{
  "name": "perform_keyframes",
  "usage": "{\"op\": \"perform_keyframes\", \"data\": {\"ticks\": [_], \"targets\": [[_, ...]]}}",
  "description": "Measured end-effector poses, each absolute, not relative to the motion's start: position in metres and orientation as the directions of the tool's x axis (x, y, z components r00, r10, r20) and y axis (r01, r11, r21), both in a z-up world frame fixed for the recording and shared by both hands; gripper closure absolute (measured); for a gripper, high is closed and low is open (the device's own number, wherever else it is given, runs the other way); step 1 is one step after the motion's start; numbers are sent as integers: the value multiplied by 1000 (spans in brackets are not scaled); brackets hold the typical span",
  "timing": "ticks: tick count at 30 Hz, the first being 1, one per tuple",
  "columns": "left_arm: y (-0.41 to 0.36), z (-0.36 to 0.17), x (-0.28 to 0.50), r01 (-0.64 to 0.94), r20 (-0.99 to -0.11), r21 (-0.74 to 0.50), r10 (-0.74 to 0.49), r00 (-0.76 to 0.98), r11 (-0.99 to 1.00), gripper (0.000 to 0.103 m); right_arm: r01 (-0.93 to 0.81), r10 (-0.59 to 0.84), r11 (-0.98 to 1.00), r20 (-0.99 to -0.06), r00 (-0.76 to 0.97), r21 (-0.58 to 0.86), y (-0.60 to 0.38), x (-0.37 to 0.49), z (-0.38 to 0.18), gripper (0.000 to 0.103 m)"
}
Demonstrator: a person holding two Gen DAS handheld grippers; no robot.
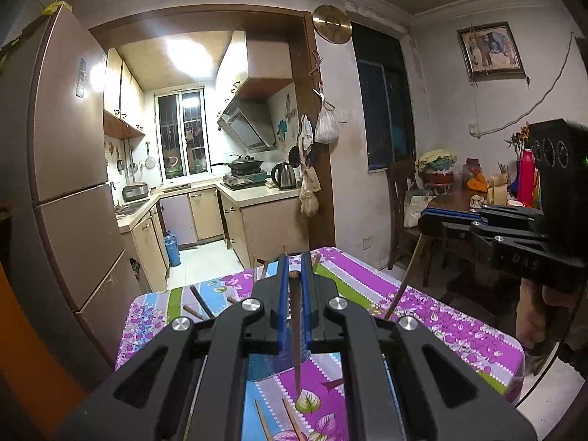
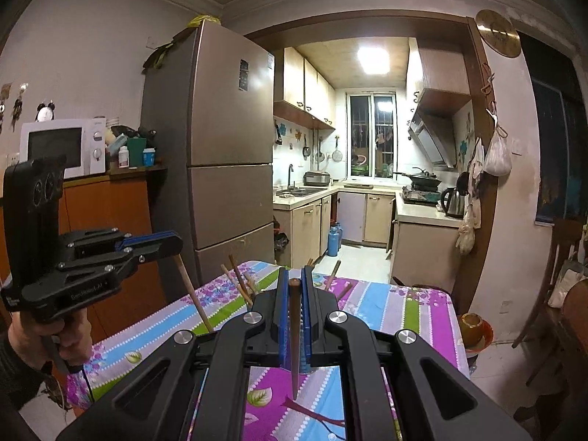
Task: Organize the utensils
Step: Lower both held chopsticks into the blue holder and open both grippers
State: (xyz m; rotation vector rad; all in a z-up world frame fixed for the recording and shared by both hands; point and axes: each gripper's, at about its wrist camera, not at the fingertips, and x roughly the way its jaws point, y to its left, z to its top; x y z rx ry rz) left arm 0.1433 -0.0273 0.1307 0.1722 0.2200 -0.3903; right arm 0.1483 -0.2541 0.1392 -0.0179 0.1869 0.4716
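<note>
My left gripper [image 1: 294,275] jaws clamp brown chopstick [image 1: 296,330]; my right gripper [image 2: 294,279] jaws clamp second chopstick [image 2: 294,334]. Both raised over floral table [image 2: 386,305]; loose chopsticks [image 2: 239,279] beneath.

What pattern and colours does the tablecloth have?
The tablecloth has stripes of purple, blue, green and grey with flower and leaf prints, shown best in the right wrist view.

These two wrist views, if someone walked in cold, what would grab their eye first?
Probably the left gripper and right gripper, raised above the table, each shut on a brown chopstick pointing down. Next, the loud purple, blue and green striped tablecloth beneath them, with more chopsticks standing at its far end. Behind that, the brightly lit kitchen glows through the doorway beside a tall fridge.
</note>
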Motion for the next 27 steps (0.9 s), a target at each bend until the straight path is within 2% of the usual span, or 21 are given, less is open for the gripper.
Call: {"op": "perform_keyframes", "data": {"ticks": [10, 19, 27], "targets": [[-27, 162, 161, 380, -216, 111, -351, 911, 918, 98, -473, 468, 881, -177, 866, 15, -241, 168, 177, 95], [-19, 211, 177, 350, -134, 90, -337, 932, 933, 98, -475, 469, 880, -144, 871, -7, -229, 194, 217, 95], [-16, 243, 203, 317, -74, 96, -311, 948, 944, 98, -473, 467, 881, -144, 873, -9, -222, 228, 231, 95]]}}
